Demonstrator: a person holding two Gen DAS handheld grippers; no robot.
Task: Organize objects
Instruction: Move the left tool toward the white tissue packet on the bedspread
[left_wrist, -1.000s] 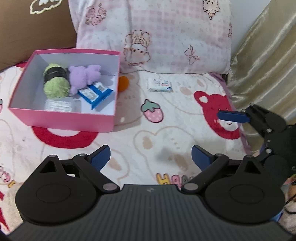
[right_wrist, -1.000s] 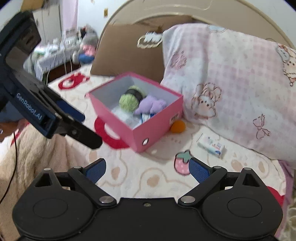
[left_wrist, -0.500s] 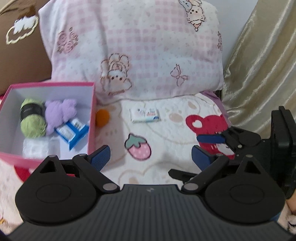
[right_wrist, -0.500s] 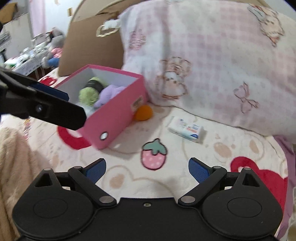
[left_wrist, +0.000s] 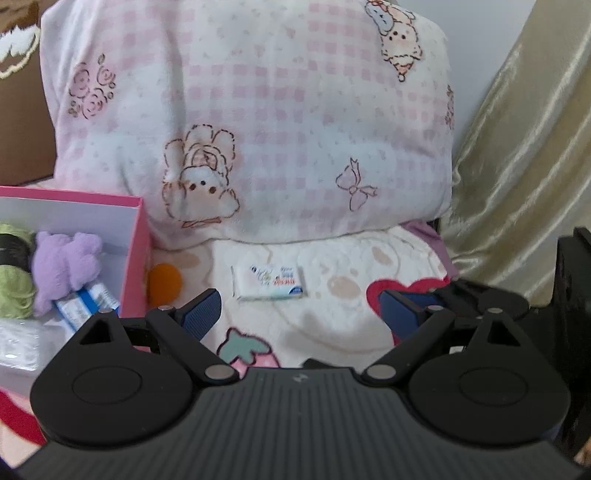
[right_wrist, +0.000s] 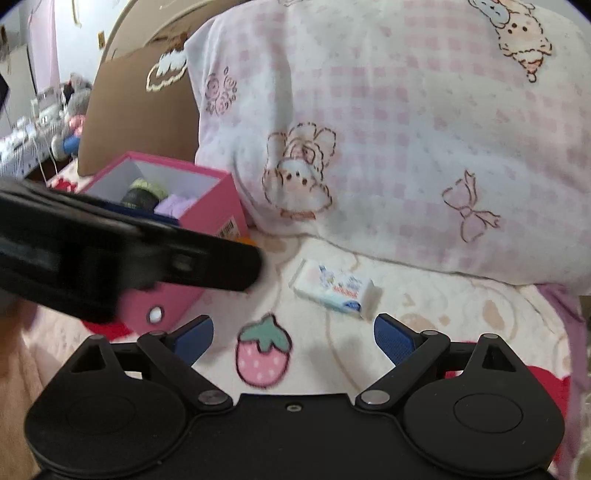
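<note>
I had both claws spread wide and empty, my left gripper (left_wrist: 301, 310) just starting to narrow, my right gripper (right_wrist: 293, 338) alongside. Both aimed at the tissue packet (left_wrist: 270, 281), which lay outside the pink box (left_wrist: 135, 258), presumably next to go in.

White tissue pack (left_wrist: 271, 281) lies flat beside pink box (left_wrist: 136, 254).

Open blanket (left_wrist: 332, 317) lies around the small white packet (left_wrist: 270, 282), free on its near and right sides. The pink box (left_wrist: 135, 266) walls off the left, with an orange ball (left_wrist: 164, 282) just beside its wall. The pink pillow (left_wrist: 258, 122) blocks the far side, and the gold curtain (left_wrist: 517, 166) closes the right. The left tool (right_wrist: 122, 251) crosses in front of the box.
</note>
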